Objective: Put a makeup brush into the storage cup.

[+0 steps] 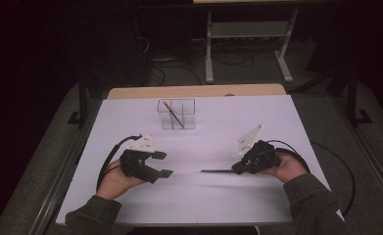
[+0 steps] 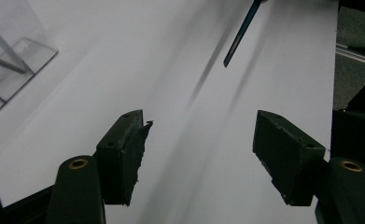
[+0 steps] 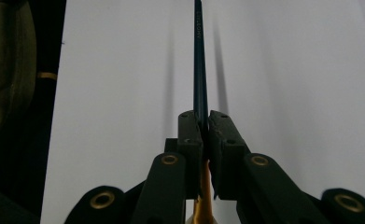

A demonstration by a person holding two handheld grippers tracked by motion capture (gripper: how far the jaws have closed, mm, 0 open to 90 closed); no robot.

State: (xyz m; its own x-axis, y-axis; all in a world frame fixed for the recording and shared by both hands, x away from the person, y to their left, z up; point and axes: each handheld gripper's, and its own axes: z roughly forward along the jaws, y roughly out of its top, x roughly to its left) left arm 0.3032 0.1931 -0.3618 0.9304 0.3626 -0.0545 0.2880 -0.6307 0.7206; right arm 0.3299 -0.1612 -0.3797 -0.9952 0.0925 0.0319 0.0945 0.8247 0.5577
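Currently, a slim dark blue pencil (image 3: 199,60) with a gold-coloured end is pinched between the pressed-together jaws of the right gripper (image 3: 200,128); its shaft is pointed toward 9 o'clock in the high view, just above the matte white table (image 1: 218,196). The left gripper (image 2: 199,154) is held with jaws spread wide, nothing gripped. At 12 o'clock, a clear, square-walled divided holder (image 1: 176,114) is seen, with a thin stick (image 1: 173,114) leaned inside.

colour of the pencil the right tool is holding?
Dark blue pencil, shaft turning orange-gold behind the jaws. Clearest in the right gripper view.
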